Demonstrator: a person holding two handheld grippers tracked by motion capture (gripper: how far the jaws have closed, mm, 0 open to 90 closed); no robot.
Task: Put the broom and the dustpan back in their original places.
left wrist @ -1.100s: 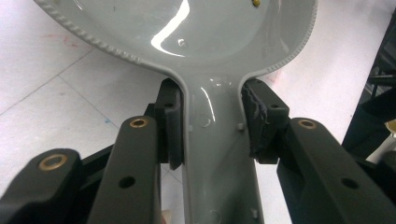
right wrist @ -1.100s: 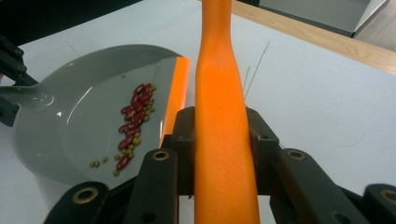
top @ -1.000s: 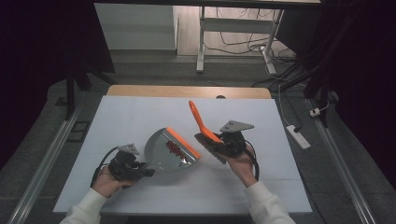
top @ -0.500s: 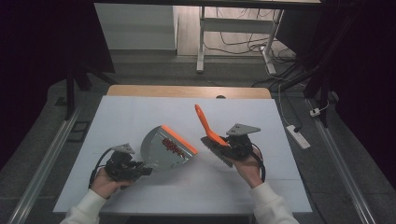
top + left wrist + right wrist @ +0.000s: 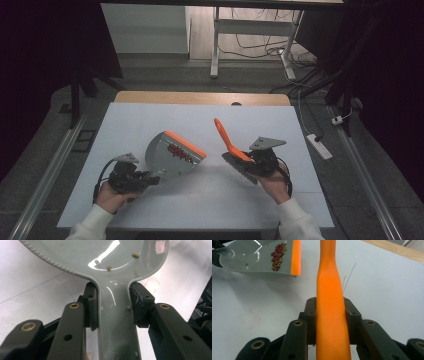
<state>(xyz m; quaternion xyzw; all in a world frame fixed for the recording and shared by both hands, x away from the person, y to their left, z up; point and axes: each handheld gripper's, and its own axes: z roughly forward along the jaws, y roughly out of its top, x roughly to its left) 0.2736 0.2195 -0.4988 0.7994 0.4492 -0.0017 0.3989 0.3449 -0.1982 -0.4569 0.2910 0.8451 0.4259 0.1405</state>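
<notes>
The left claw [image 5: 113, 307] is clamped on the narrow handle of a grey dustpan [image 5: 100, 255], one jaw pressed to each side of the handle where it widens into the pan. From the claw the pan spreads forward and away, with a few small yellow beads [image 5: 109, 268] lying loose in its glossy bowl. In the high view the left claw [image 5: 150, 178] sits near the front left of the white surface [image 5: 150, 120], and the dustpan [image 5: 167, 155] extends up and to the right from it, tilted, its orange lip [image 5: 186, 144] at the far edge. A cluster of dark red and greenish beans [image 5: 277, 255] lies inside the pan just behind that lip.

The right claw [image 5: 329, 312] is closed around an orange brush handle [image 5: 329, 290], which runs straight out between its jaws. In the high view the right claw [image 5: 248, 161] holds the brush handle [image 5: 225, 137] slanting up and to the left, well apart from the dustpan, with bare surface between them.
</notes>
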